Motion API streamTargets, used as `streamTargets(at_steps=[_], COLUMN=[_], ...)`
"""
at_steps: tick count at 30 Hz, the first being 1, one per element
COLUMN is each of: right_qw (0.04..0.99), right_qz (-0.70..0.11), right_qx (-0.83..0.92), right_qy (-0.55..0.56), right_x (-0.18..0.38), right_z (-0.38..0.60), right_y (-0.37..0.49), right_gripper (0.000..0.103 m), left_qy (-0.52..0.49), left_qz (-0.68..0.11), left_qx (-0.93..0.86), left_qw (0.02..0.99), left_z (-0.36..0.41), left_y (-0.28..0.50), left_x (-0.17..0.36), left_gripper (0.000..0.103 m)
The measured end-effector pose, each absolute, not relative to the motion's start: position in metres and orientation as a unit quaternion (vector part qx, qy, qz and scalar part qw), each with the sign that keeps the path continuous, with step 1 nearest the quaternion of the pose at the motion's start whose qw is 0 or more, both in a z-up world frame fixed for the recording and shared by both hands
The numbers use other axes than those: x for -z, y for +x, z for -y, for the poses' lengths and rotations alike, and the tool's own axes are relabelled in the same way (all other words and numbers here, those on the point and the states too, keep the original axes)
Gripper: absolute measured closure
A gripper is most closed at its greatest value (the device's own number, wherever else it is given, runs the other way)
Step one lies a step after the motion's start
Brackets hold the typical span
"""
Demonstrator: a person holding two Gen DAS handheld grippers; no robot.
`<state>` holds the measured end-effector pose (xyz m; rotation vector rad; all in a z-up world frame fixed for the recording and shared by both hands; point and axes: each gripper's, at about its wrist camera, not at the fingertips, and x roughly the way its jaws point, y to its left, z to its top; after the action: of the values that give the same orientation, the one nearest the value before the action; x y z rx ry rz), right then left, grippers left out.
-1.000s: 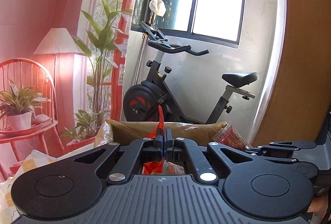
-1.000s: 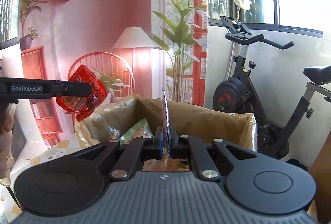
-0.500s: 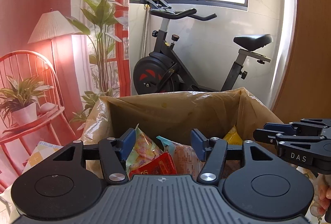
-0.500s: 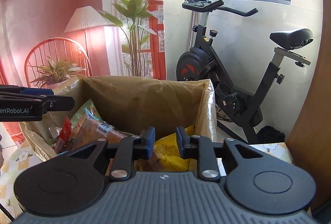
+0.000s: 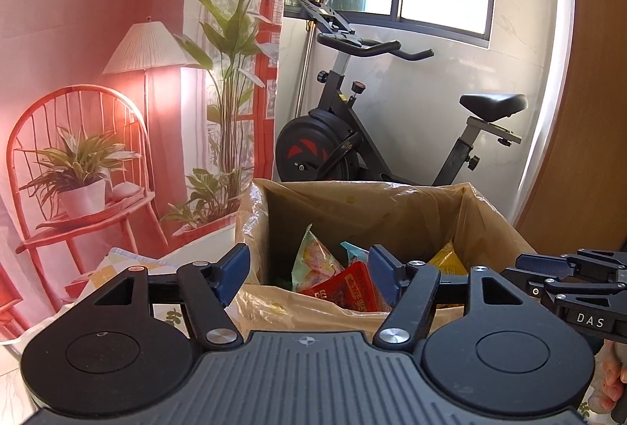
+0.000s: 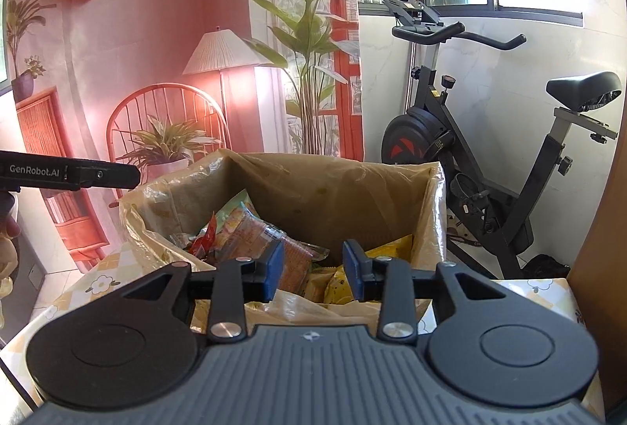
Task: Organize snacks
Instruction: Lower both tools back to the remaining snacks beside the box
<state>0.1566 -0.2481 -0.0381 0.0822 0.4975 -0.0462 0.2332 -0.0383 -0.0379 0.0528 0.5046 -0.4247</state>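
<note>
Boxed snacks (image 5: 354, 287) lie beneath opening, empty left tongs (image 5: 309, 274).

Left gripper (image 5: 309, 274) and right gripper (image 6: 311, 264) both point slightly downward, side by side, jaws opening with nothing pressed between the pads, the left wider.

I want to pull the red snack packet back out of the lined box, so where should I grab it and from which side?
Take the red packet by its raised upper edge, coming down from above through the open top of the box. It lies tilted on the other packets, near the front wall, so that edge is the freest part. It looks thin and flat, so close the jaws across its faces. The left gripper, jaws opening and empty, is nearest.
</note>
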Motion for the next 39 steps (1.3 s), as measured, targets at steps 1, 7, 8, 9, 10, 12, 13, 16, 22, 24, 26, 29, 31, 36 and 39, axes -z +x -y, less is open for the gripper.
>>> streamTargets(at_steps=[1, 7, 8, 9, 10, 12, 13, 16, 22, 24, 26, 29, 31, 36, 39], right_qw=[0.969, 0.970, 0.970, 0.970, 0.971, 0.971, 0.970, 0.968, 0.962, 0.960, 0.958, 0.954, 0.952, 0.950, 0.947], right_qz=[-0.245, -0.240, -0.239, -0.238, -0.238, -0.237, -0.239, -0.246, -0.263, -0.270, -0.276, -0.287, -0.292, -0.301, -0.311], right_qx=[0.019, 0.003, 0.001, -0.004, -0.006, -0.014, -0.017, -0.023, -0.027, -0.026, -0.027, -0.024, -0.021, -0.014, -0.009], right_qy=[0.040, 0.040, 0.040, 0.039, 0.038, 0.041, 0.043, 0.046, 0.063, 0.067, 0.070, 0.083, 0.089, 0.087, 0.086], right_x=[0.038, 0.042, 0.043, 0.045, 0.046, 0.051, 0.053, 0.062, 0.084, 0.092, 0.099, 0.110, 0.117, 0.133, 0.146], right_z=[0.245, 0.227, 0.225, 0.221, 0.219, 0.214, 0.212, 0.207, 0.205, 0.205, 0.206, 0.208, 0.208, 0.205, 0.204], right_y=[0.154, 0.141, 0.140, 0.137, 0.135, 0.131, 0.130, 0.128, 0.123, 0.121, 0.119, 0.117, 0.117, 0.111, 0.108], right_gripper=[0.067, 0.066, 0.066, 0.066, 0.066, 0.066, 0.066, 0.066, 0.066, 0.066, 0.066, 0.066, 0.066, 0.066, 0.066], left_qy=[0.024, 0.031, 0.032, 0.032, 0.030, 0.027, 0.025, 0.015, 0.003, 0.004, 0.007, 0.011, 0.014, 0.021, 0.024], left_qz=[-0.247, -0.241, -0.242, -0.243, -0.245, -0.252, -0.256, -0.270, -0.309, -0.317, -0.322, -0.327, -0.328, -0.340, -0.350], left_qx=[0.208, 0.201, 0.199, 0.196, 0.194, 0.186, 0.182, 0.168, 0.141, 0.135, 0.125, 0.116, 0.114, 0.117, 0.122], left_qw=[0.946, 0.949, 0.949, 0.949, 0.950, 0.949, 0.949, 0.948, 0.941, 0.939, 0.938, 0.938, 0.938, 0.933, 0.928], left_z=[0.036, 0.025, 0.023, 0.021, 0.018, 0.013, 0.011, 0.001, -0.024, -0.032, -0.042, -0.052, -0.056, -0.055, -0.053], left_y=[0.229, 0.206, 0.202, 0.198, 0.195, 0.189, 0.186, 0.181, 0.175, 0.174, 0.172, 0.171, 0.170, 0.165, 0.160], left_x=[0.038, 0.045, 0.048, 0.052, 0.055, 0.062, 0.065, 0.076, 0.098, 0.102, 0.105, 0.107, 0.111, 0.128, 0.140], left_gripper=[0.034, 0.034, 0.034, 0.034, 0.034, 0.034, 0.034, 0.034, 0.034, 0.034, 0.034, 0.034, 0.034, 0.034, 0.034])
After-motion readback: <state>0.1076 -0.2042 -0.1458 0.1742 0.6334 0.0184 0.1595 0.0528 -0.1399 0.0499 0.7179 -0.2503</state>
